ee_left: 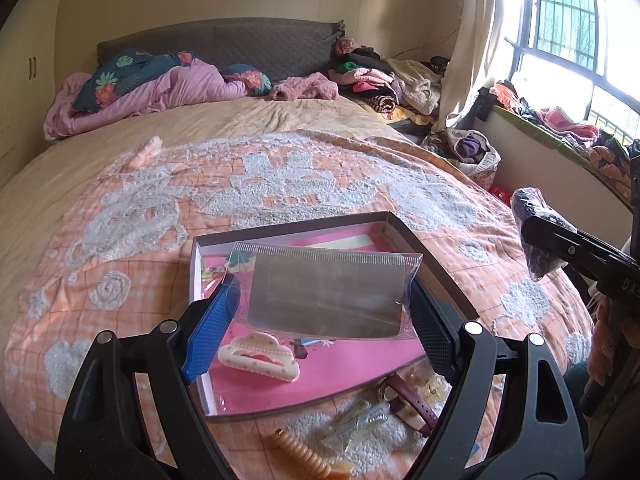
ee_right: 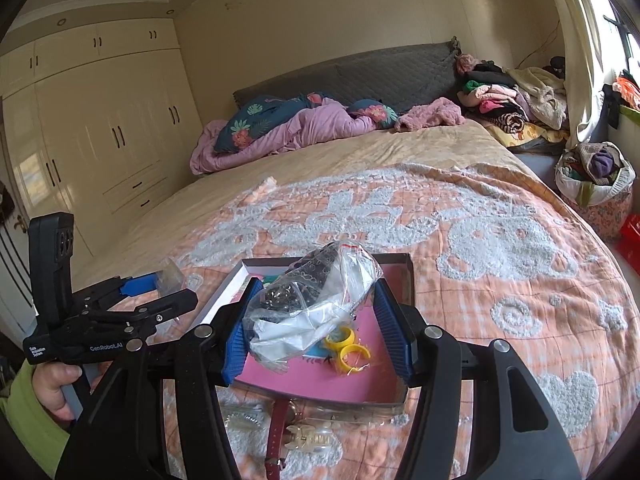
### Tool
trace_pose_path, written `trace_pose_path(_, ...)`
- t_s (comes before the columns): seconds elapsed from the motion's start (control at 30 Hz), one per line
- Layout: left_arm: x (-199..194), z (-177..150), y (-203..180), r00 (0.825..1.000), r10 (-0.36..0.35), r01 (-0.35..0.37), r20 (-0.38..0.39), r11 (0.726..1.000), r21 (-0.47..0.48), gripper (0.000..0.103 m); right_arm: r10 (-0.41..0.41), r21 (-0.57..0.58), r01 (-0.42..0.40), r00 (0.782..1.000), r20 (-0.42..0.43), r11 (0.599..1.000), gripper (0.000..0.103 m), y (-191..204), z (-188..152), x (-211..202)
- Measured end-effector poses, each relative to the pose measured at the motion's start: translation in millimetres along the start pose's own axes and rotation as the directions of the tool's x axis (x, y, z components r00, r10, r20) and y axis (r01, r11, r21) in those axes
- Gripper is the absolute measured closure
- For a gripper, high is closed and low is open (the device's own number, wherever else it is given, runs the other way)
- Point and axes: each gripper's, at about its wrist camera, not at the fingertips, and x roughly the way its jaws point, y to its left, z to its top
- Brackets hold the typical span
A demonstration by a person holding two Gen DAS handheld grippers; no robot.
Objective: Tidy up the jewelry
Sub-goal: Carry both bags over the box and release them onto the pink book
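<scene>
A shallow box with a pink floor (ee_left: 352, 376) lies on the bed; it also shows in the right wrist view (ee_right: 320, 376). My left gripper (ee_left: 320, 320) is shut on a clear flat pouch with a grey card (ee_left: 328, 288), held over the box. My right gripper (ee_right: 316, 328) is shut on a crumpled clear bag of dark jewelry (ee_right: 312, 304), held over the box. A cream cloud-shaped hair clip (ee_left: 260, 356) and two yellow rings (ee_right: 346, 346) lie in the box. In front of the box lie a maroon watch strap (ee_left: 412, 400), a beaded clip (ee_left: 300, 456) and clear pouches (ee_left: 356, 424).
The bed has an orange quilt with white tufted patterns (ee_left: 280, 188). Pink bedding and pillows (ee_left: 160, 84) lie at the headboard, piled clothes (ee_left: 380, 76) at the far right. A clothes basket (ee_right: 596, 176) stands beside the bed. Wardrobes (ee_right: 100, 128) line the left wall.
</scene>
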Motion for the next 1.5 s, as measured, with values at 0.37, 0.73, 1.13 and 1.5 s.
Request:
trace_pose_path(0.37,24,-2,-10,1.0,-0.006,0.007,-0.028,0.999,0.038,0.027,-0.015,-0.007,0.015,1.0,-0.026,1.0,0.048,-11,3,19)
trace_pose_path(0.73,64,-17,-7,0.994,-0.006,0.011,-0.113,0.999,0.042,0.027,-0.048,-0.027,0.045,0.993,-0.112,0.999,0.048,-23,-6,60)
trace_pose_path(1.13,87,-29,-2,0.987,0.003,0.004,-0.163,0.999,0.037,0.021,-0.084,0.003,0.087,0.971,-0.224,0.996,0.048,-45,-39,100)
trace_pose_path(1.5,87,-29,5,0.986,0.014,-0.01,-0.165,1.0,0.023,0.016,-0.089,-0.014,0.088,0.96,-0.266,0.996,0.046,-47,-50,114)
